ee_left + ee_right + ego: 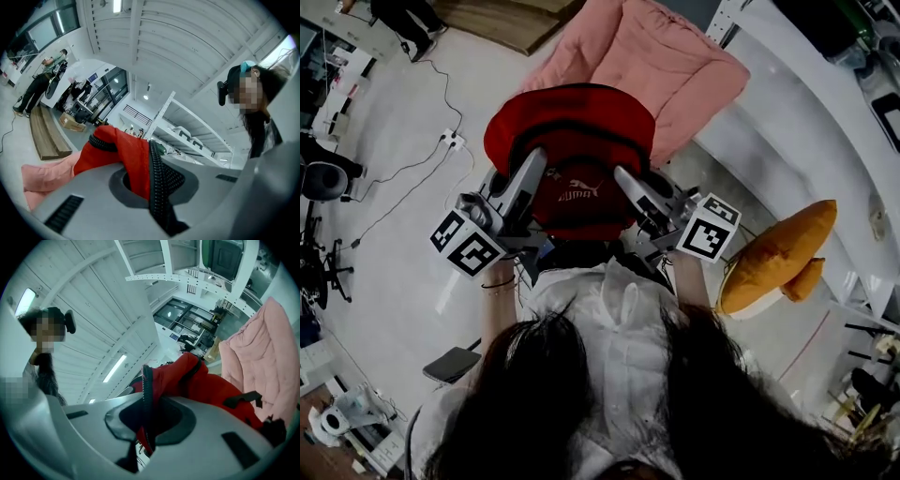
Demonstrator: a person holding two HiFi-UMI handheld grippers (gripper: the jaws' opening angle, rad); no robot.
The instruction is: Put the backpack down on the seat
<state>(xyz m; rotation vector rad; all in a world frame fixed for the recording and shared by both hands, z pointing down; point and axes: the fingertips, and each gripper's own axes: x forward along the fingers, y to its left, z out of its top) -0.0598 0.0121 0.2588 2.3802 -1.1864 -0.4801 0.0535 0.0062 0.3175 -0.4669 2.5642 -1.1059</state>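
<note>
Both left gripper (535,161) and right gripper (624,176) clamp the backpack (572,120), partly covering it.

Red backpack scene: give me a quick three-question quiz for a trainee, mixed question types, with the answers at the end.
1. Which grippers are shut on the red backpack?
2. True or false: the seat beyond it is blue.
3. The cushion at the person's right is: A orange, B green, C black.

Key:
1. Both, the left gripper and the right gripper.
2. False, the seat is pink.
3. A.
</note>
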